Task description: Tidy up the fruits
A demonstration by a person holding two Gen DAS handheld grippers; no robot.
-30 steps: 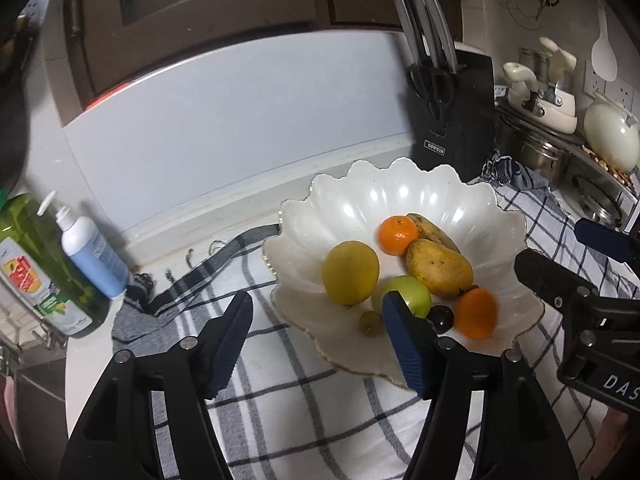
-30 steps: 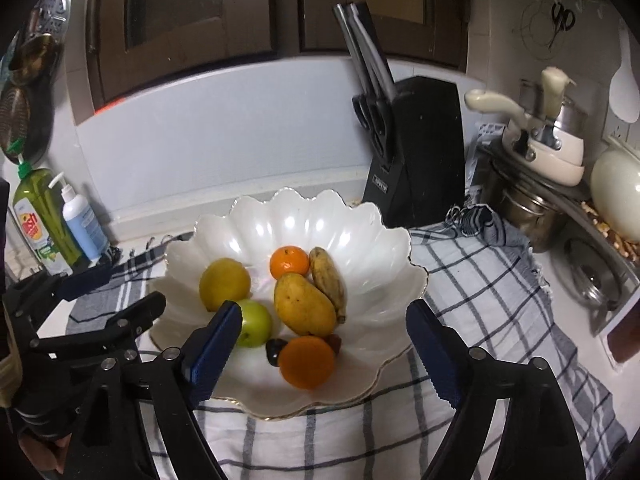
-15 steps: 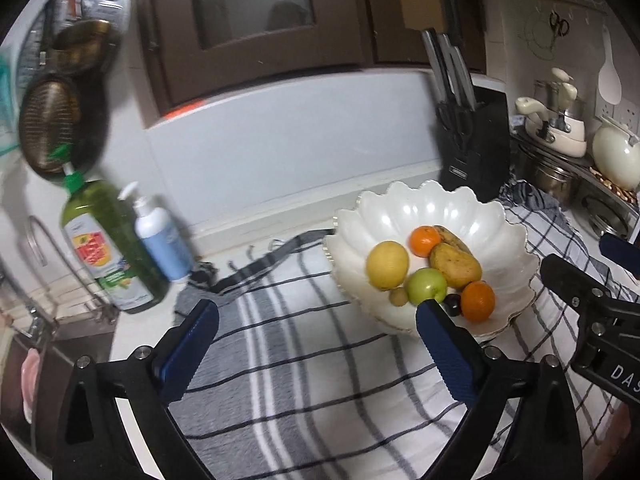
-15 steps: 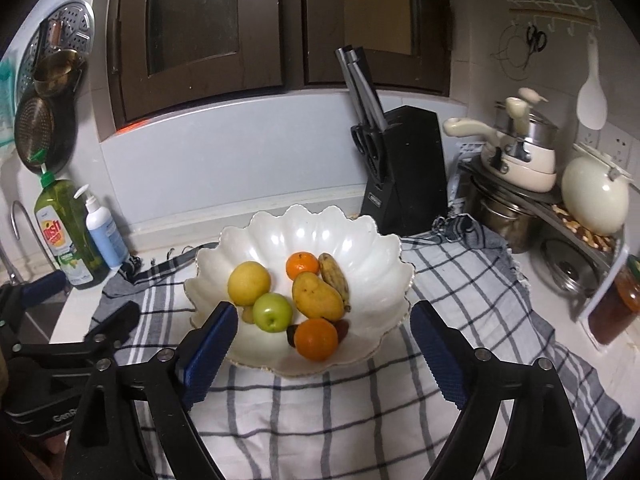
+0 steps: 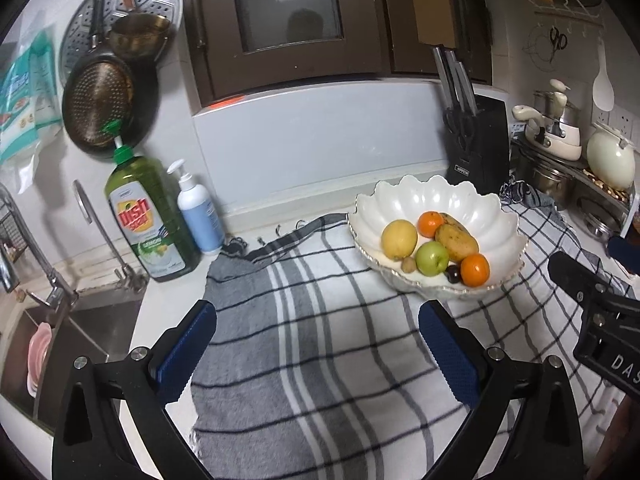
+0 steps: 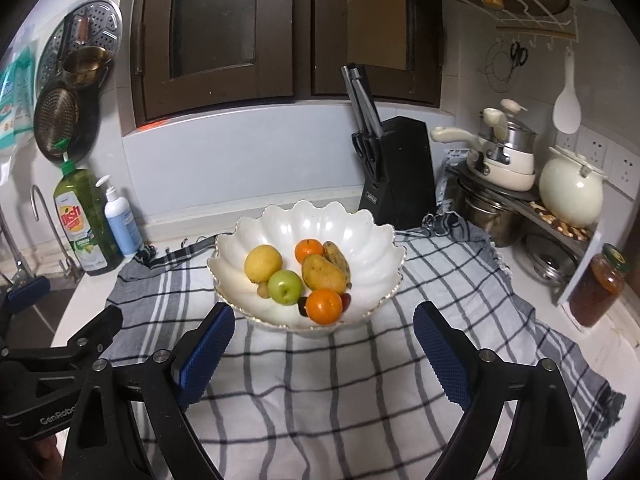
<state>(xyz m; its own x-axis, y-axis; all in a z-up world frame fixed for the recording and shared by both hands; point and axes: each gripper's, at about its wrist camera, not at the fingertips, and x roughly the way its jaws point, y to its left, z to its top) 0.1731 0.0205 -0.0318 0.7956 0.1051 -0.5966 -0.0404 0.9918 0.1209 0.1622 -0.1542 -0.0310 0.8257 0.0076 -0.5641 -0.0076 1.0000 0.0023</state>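
Fruit: all of it lay in the scalloped white bowl (image 6: 306, 222), which stood on the checked cloth (image 6: 320, 380) in front of the knife block (image 6: 398, 172).
Contents: yellow lemon (image 6: 263, 263) at the left, green apple (image 6: 285, 286) just beside it, mango (image 6: 323, 273) in the middle with its long axis running from back-left to front-right, browned banana (image 6: 337, 258) touching the mango's far side, one orange (image 6: 309, 251) at the back, another orange (image 6: 325, 306) at the front rim, dark plums (image 6: 304, 306) and a small brownish fruit (image 6: 263, 290) tucked low among them.
Right gripper (image 6: 320, 354): jaws spread wide and empty, low over the cloth, with the bowl straight ahead and centred between its blue pads (image 6: 206, 350).
Left gripper (image 5: 320, 354): also wide apart and empty, set back over bare cloth; in its view the bowl (image 5: 436, 200) lay ahead and well off to the right.
Nearer hand: the right one, judged by how squarely and closely the bowl sat before it.
Key relation: the front orange lay nearest the right gripper, just beyond its fingertips and slightly raised on the bowl's rim side, so a forward, downward reach would probably meet it first.
Task state: nothing lay loose on the cloth, so the sorting looked finished or close to it.
Risk: round fruit packed tight could roll if one piece were nudged.
Bystanders: dish soap bottle (image 6: 84, 220) and pump bottle (image 6: 120, 220) stood well apart at the left.
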